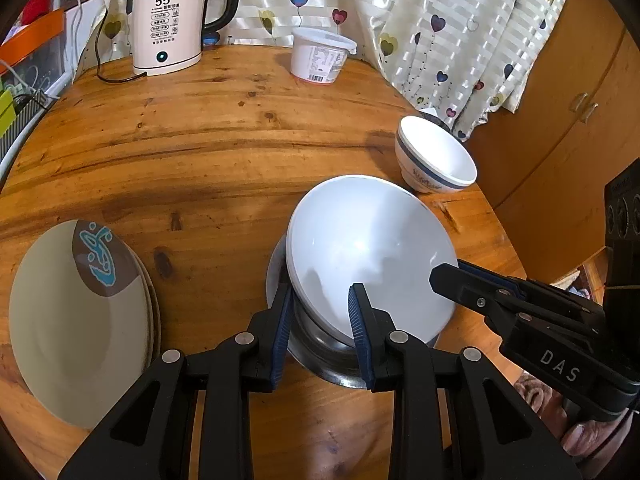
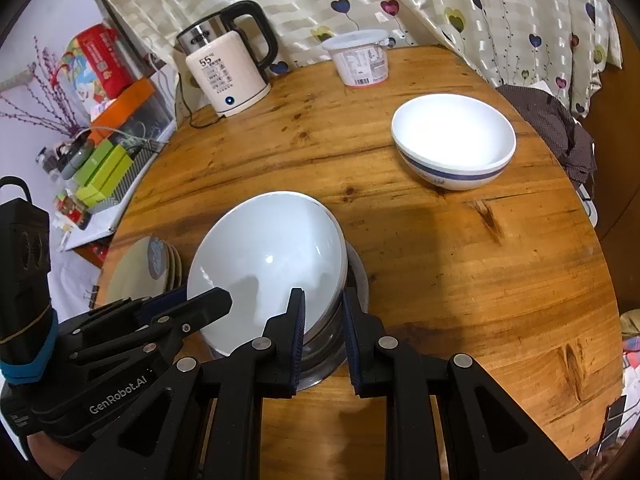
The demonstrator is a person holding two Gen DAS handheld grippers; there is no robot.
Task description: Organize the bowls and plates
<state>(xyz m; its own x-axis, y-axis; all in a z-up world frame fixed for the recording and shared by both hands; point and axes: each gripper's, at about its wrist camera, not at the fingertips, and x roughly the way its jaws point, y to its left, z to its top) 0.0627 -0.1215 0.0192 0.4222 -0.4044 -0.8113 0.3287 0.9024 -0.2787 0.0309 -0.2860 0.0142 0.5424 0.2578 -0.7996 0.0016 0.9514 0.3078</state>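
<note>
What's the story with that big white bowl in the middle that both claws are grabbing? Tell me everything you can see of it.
The big white bowl is plain, glossy and empty, ceramic or melamine by its look. It sits tilted in a steel bowl on the wooden table. The left gripper straddles its near rim, one finger inside, one outside. The right gripper straddles the opposite edge likewise.

the kettle (image 1: 168,26) shows "55°c"; right gripper (image 1: 444,276) reads "das", left gripper (image 2: 218,300) "genrobot.ai".
</note>
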